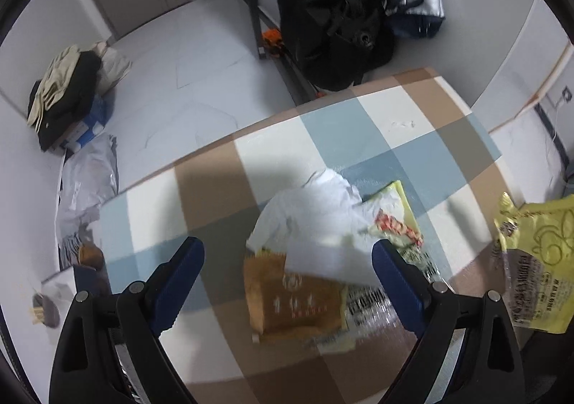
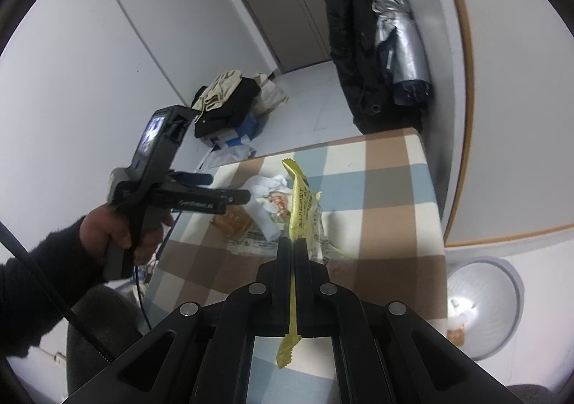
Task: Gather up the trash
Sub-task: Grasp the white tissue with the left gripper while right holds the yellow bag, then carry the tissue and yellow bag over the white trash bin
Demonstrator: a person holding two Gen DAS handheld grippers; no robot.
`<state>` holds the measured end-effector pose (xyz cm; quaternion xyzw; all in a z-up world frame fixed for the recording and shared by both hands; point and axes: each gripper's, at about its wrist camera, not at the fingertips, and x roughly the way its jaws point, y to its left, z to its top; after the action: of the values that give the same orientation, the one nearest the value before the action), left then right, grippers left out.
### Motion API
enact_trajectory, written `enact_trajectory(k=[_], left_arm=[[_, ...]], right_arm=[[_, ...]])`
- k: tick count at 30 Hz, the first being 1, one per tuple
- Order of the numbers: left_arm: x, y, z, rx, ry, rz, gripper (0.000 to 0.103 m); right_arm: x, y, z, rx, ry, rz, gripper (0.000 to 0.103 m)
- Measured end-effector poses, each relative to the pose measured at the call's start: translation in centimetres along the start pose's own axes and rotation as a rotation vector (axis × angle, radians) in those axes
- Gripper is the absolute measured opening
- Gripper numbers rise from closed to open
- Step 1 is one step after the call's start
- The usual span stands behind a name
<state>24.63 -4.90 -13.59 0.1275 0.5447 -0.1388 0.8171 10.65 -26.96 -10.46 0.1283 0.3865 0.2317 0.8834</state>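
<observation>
1. The right gripper (image 2: pixel 294 242), low in its frame, is clamped on a yellow wrapper (image 2: pixel 300 203).
2. The left gripper (image 1: pixel 287 260) gapes wide above a white tissue (image 1: pixel 315 221) and what looks like a blurred orange packet (image 1: pixel 290 296).
3. The checked tablecloth (image 1: pixel 412 124) covers the table.
4. A clothes pile (image 2: pixel 226 95) sits on the pale floor, upper left; a trash bin (image 2: pixel 480 300) stands lower right.

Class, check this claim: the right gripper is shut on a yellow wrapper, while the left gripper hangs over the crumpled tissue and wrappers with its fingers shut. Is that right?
Not quite. The left gripper has its fingers wide apart, as the left wrist view shows, above the crumpled tissue and wrappers. The right gripper is indeed shut on the yellow wrapper.
</observation>
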Motion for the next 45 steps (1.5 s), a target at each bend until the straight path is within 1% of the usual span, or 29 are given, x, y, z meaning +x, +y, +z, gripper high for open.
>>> enact_trajectory(k=[3,5,6,11,13,15,16,18,19,21,22,23,26,30,32,37,42,45], left_arm=[[0.1,0.4,0.6,0.028,-0.009,-0.006,0.093],[0.8,0.5,1.0,0.049,0.012,0.001,0.092],[1.2,0.5,1.2,0.055,0.023,-0.017,0.090],[2.3,0.8,1.5,0.051,0.075,-0.141,0.085],[2.5,0.6,1.3,0.071,0.105,-0.186,0.080],[3.0,0.3,1.2,0.086,0.143,-0.199,0.066],[2.9,0.1,1.3,0.095,0.140,-0.197,0.066],[2.6,-0.1,1.4,0.106,0.133,-0.210,0.053],[2.5,-0.3,1.4,0.107,0.135,-0.221,0.049],[2.3,-0.6,1.5,0.120,0.137,-0.234,0.030],[2.2,-0.7,1.4,0.124,0.138,-0.240,0.026],[2.1,-0.9,1.4,0.126,0.143,-0.252,0.019],[1.7,-1.1,1.4,0.142,0.127,-0.237,0.011],[1.1,-0.8,1.5,0.118,0.111,-0.245,0.009],[0.5,-0.4,1.5,0.093,0.088,-0.247,0.009],[-1.1,1.0,1.6,0.006,0.041,-0.287,0.009],[-3.6,1.5,1.0,-0.054,-0.029,-0.282,0.009],[-4.4,2.1,1.1,-0.097,-0.060,-0.278,0.009]], right_arm=[[0.2,-1.0,-0.1,0.043,0.007,0.025,0.001],[0.1,-1.1,0.1,0.040,-0.007,0.041,0.001],[0.1,-1.1,0.2,0.038,-0.013,0.053,0.001],[0.7,-1.6,0.3,0.058,0.000,0.071,0.002],[0.8,-1.9,0.4,0.074,0.002,0.077,0.002],[0.9,-2.1,0.3,0.082,0.001,0.085,0.002],[0.9,-2.1,0.3,0.082,0.000,0.086,0.002],[1.0,-2.1,0.4,0.080,0.001,0.089,0.002],[1.0,-2.1,0.3,0.078,0.004,0.091,0.002],[1.2,-1.9,0.3,0.072,0.007,0.092,0.002],[1.1,-1.8,0.2,0.068,0.006,0.092,0.002],[1.1,-1.8,0.2,0.063,0.006,0.092,0.002],[1.1,-1.7,0.1,0.059,0.004,0.092,0.002],[1.1,-1.9,-0.1,0.064,0.000,0.092,0.002],[1.0,-1.8,-0.1,0.062,-0.002,0.089,0.002],[1.0,-1.8,0.0,0.060,-0.007,0.085,0.002],[0.8,-1.6,-0.1,0.057,-0.017,0.084,0.002],[0.6,-1.4,-0.1,0.050,-0.024,0.093,0.002]])
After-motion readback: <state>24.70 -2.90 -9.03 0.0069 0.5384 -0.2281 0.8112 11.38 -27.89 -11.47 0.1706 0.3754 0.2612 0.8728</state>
